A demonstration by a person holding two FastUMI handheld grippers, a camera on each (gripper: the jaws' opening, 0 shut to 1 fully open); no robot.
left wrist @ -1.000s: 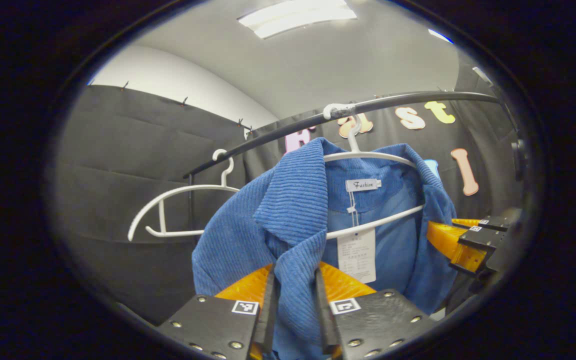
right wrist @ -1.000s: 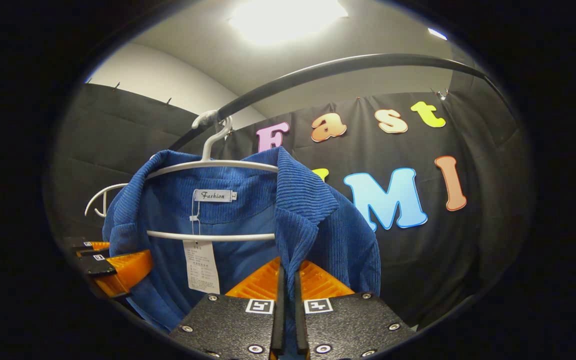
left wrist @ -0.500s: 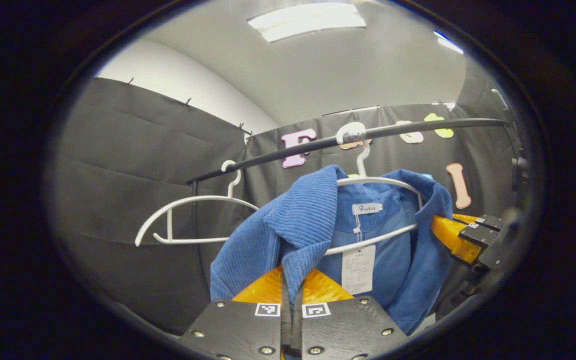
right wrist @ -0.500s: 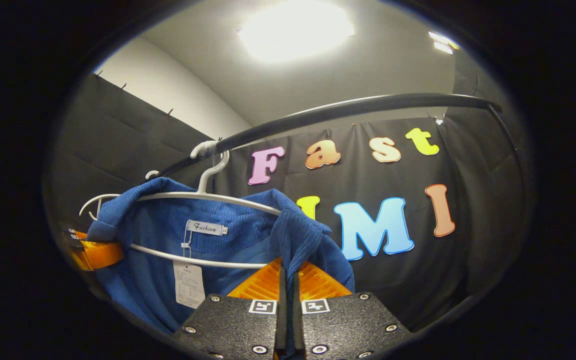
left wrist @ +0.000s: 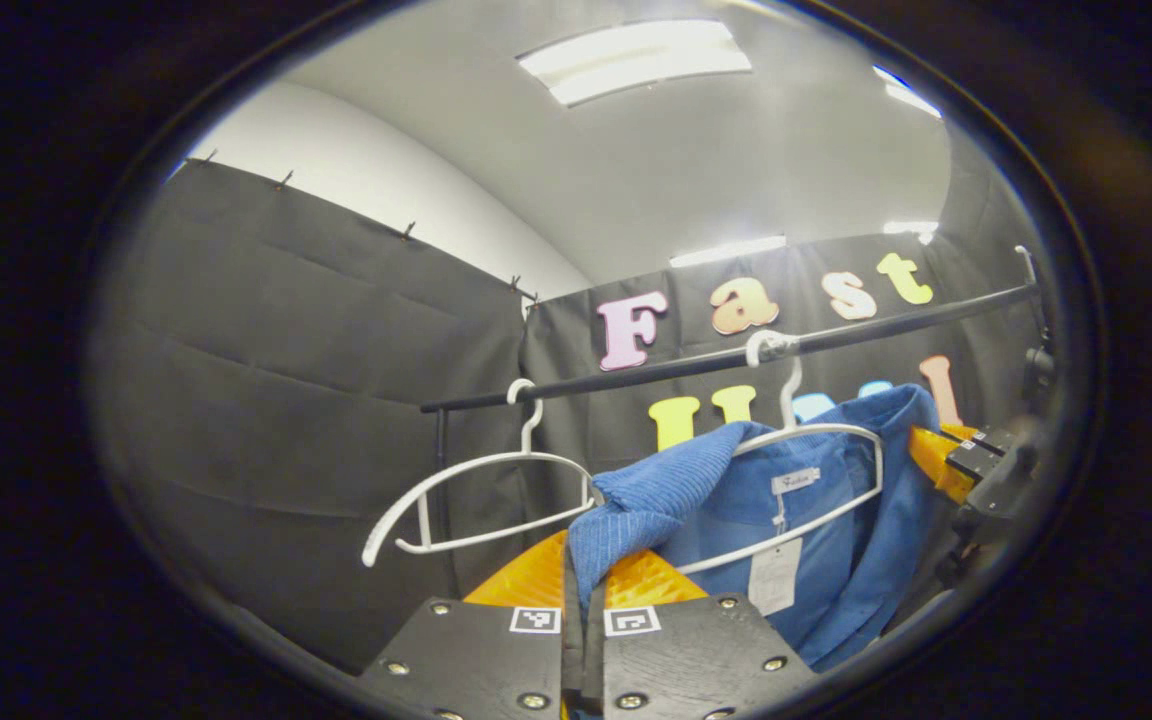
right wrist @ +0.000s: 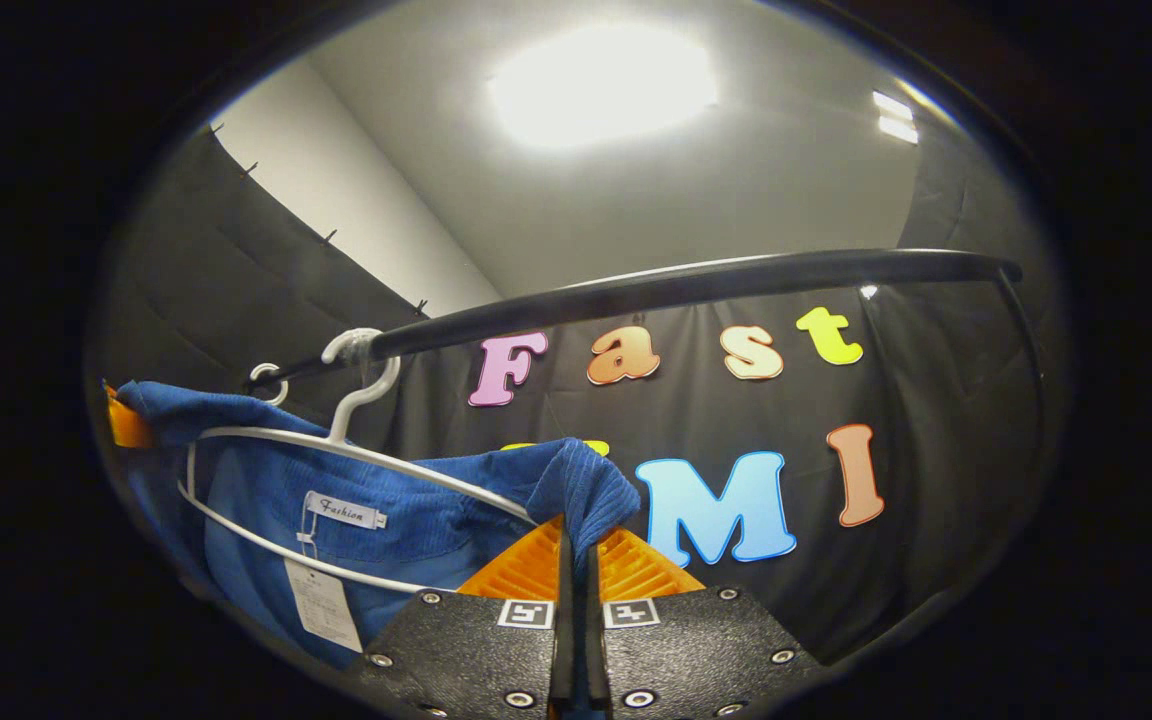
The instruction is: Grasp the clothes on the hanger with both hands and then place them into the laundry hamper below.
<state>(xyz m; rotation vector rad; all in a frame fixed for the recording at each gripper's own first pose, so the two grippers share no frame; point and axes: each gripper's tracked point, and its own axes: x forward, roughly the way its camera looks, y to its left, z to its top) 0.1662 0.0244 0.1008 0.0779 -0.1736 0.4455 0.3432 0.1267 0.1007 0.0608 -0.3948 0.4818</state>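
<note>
Blue corduroy jacket (left wrist: pixel 736 490) hangs on a white hanger (left wrist: pixel 841 480) hooked over the black rail (left wrist: pixel 716 358); left gripper view has the left hand-held gripper (left wrist: pixel 583 600) pinched narrow on one collar flap, both fingers pressing the fabric, flap pulled down and off that hanger arm. Empty second hanger (left wrist: pixel 476 500) sits just beside on the rail, to this view's left. Other hand-held gripper shows at the far side of the collar. Right gripper view: right hand-held gripper (right wrist: pixel 576 590) also clamped narrow on the opposite collar flap, jacket (right wrist: pixel 406 510) draped toward this view's left, hanger (right wrist: pixel 356 455) tilted under the rail (right wrist: pixel 696 285). Step in hand looks like slipping the shoulders off the hanger. Judgement: pull both flaps outward and down evenly so neither hanger arm snags a shoulder; uneven pull could swing the hanger or drag it along the rail. Keep both pinches firm, as corduroy is thick and may slip. Room: open space right of the jacket in this view, booth wall behind; the spare hanger crowds the left side. Hamper below, location cannot tell.
</note>
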